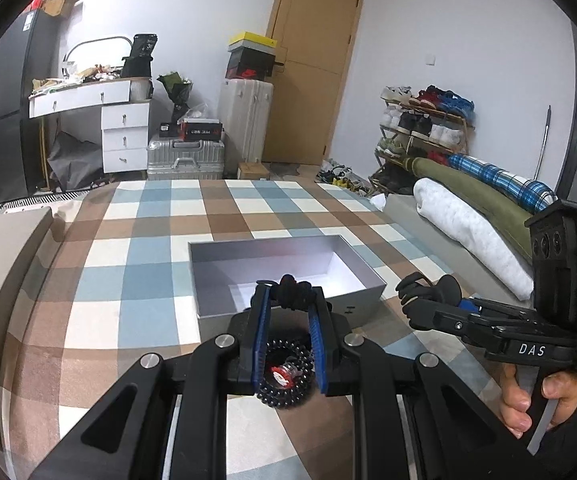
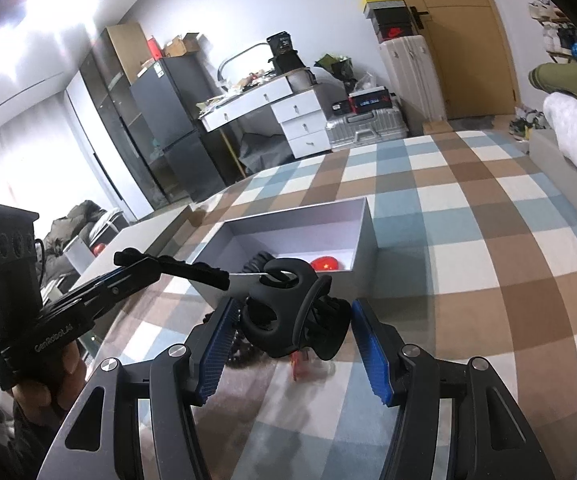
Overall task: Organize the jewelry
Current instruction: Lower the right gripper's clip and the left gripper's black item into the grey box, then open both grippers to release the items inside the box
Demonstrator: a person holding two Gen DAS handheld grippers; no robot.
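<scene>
A grey open box sits on the checked cloth, with a red item inside. My left gripper is shut on a dark scrunchie-like piece at the box's near wall. Below it on the cloth lies a black bead bracelet around a small red and clear piece. My right gripper holds a black hair claw clip between its blue pads, just short of the box.
The checked cloth covers the table. Rolled bedding lies along the right side. A beige surface lies at the left. Suitcases, a white desk and a shoe rack stand beyond the table.
</scene>
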